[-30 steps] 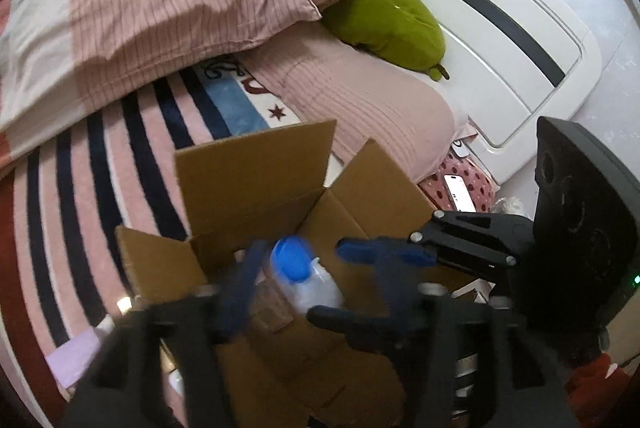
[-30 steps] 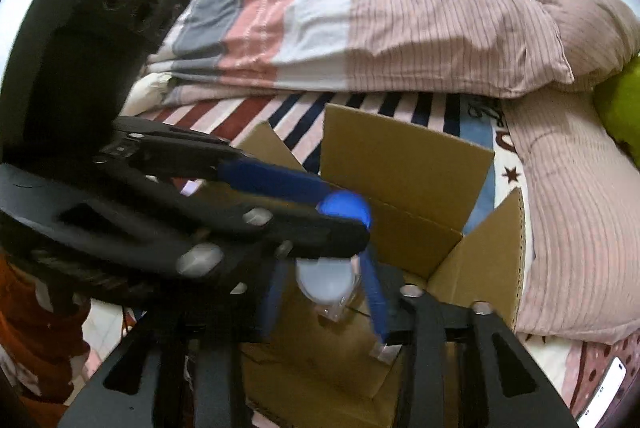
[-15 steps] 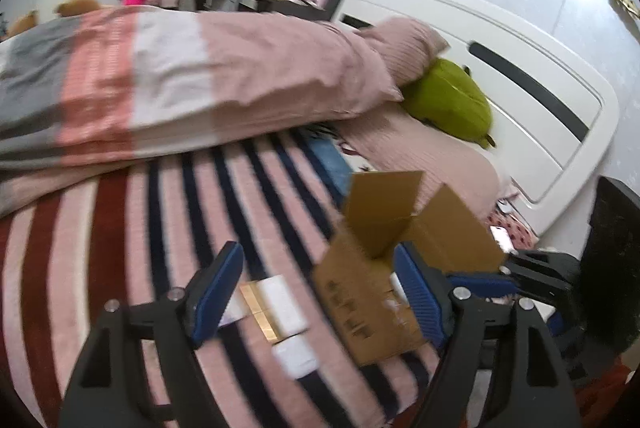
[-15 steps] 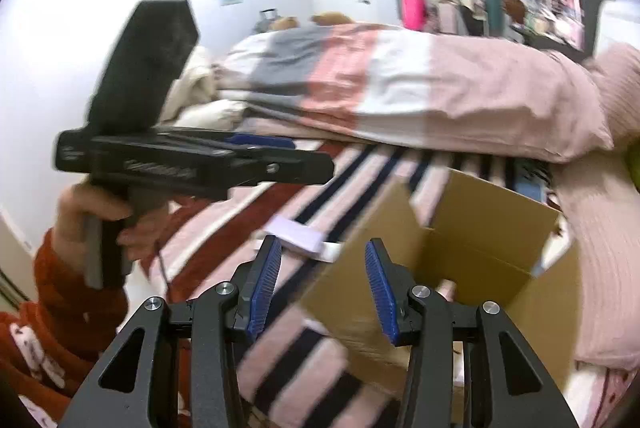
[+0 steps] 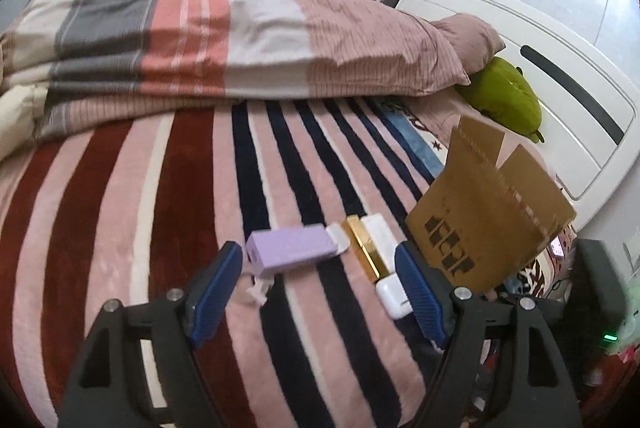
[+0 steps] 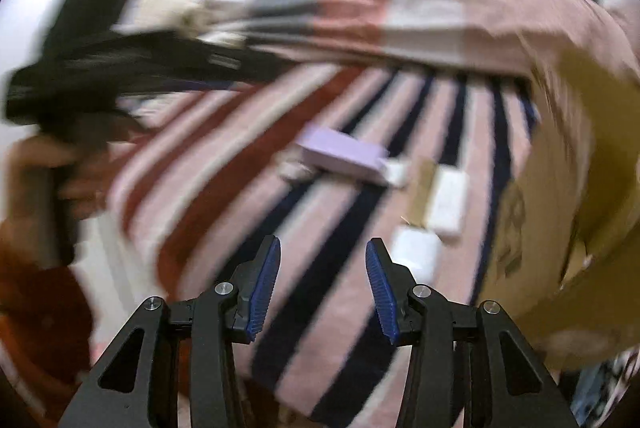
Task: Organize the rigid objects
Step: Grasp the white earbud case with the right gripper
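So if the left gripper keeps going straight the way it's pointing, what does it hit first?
Probably the lilac rectangular box lying on the striped blanket; the open left gripper points just past its near end, though depth is unclear.

A plush, fuzzy striped blanket (image 5: 168, 196) covers the bed beneath matt brown corrugated cardboard box (image 5: 484, 224). A matt lilac carton (image 5: 290, 248) lies beside a glossy gold-foil box (image 5: 364, 246) and a smooth, glossy white plastic case (image 5: 394, 296). The left gripper (image 5: 320, 292) shows matt black plastic arms and ribbed blue pads (image 5: 420, 292).
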`<state>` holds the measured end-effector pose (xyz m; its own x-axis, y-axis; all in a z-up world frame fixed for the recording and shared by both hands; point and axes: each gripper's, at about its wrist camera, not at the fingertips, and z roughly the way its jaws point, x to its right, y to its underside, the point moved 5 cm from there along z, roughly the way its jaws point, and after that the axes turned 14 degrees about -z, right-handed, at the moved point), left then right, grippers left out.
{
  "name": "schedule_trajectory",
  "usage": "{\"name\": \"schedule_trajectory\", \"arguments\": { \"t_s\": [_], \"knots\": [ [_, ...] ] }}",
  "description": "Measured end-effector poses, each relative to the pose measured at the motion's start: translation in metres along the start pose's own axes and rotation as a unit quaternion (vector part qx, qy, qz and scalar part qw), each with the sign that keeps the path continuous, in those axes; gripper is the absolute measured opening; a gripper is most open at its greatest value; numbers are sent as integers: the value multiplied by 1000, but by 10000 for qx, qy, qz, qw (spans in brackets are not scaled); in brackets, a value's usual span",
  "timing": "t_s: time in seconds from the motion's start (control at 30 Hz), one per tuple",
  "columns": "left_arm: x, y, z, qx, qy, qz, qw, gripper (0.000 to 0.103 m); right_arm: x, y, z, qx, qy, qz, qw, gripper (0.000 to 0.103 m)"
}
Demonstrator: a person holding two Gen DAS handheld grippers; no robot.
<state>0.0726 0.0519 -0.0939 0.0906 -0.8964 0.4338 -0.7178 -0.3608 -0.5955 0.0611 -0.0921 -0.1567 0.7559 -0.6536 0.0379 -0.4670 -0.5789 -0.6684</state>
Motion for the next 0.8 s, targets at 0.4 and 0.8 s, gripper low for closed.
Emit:
{"name": "schedule_trajectory", "arguments": {
  "t_s": [0.4, 0.8],
  "knots": [
    [-5, 12, -3, -20, 135, -42, 9999, 76, 26, 10, 50, -486, 1289, -106, 9904, 43],
    [-11, 13, -6, -20, 99, -73, 9999, 76, 35, 15, 59, -428, 1057, 154, 9934, 41]
  ]
}}
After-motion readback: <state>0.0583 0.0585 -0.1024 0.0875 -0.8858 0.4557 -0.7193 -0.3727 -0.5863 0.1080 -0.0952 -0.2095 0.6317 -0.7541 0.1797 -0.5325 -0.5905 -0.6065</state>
